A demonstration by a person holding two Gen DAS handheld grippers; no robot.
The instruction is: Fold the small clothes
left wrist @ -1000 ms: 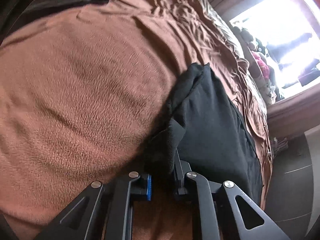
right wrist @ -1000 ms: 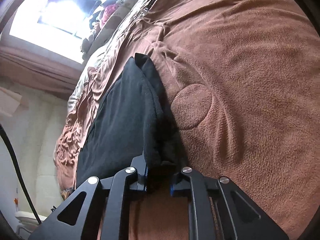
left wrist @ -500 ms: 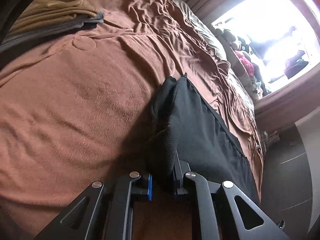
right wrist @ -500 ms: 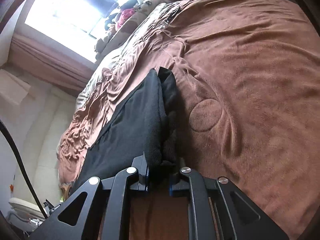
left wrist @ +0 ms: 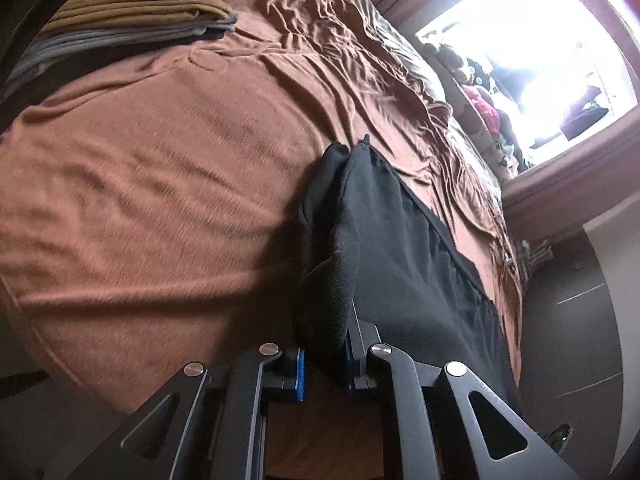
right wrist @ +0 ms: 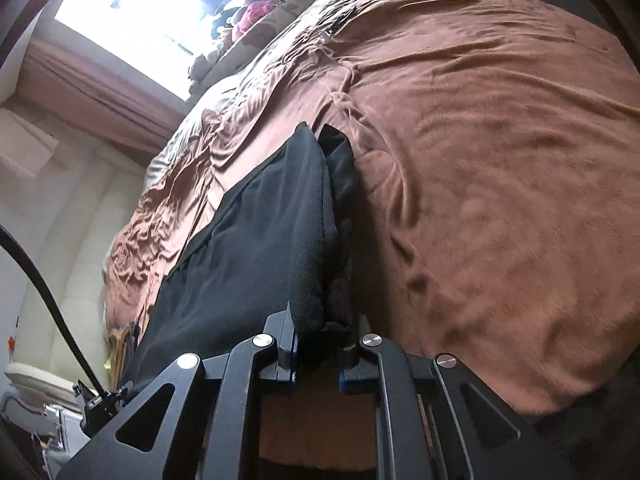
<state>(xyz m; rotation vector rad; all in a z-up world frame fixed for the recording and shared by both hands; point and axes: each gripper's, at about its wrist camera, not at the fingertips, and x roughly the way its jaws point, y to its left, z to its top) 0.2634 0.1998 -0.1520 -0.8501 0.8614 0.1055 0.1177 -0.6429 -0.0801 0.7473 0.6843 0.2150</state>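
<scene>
1. You have a black garment (left wrist: 400, 248), soft matte knit, doubled over so two layers hang edge to edge
2. It is lifted above the brown bedspread (left wrist: 160, 168), stretched taut, its far end pointing toward the bright window (left wrist: 532, 40)
3. Its near corners bunch into thick folds (right wrist: 312, 280)

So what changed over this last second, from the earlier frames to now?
Both hands lifted and pulled back: more of the brown bedspread shows, and the folded stack has come into the left view. The black garment hangs longer off the bed. Unchanged: left gripper and right gripper stay clamped on its edge.
</scene>
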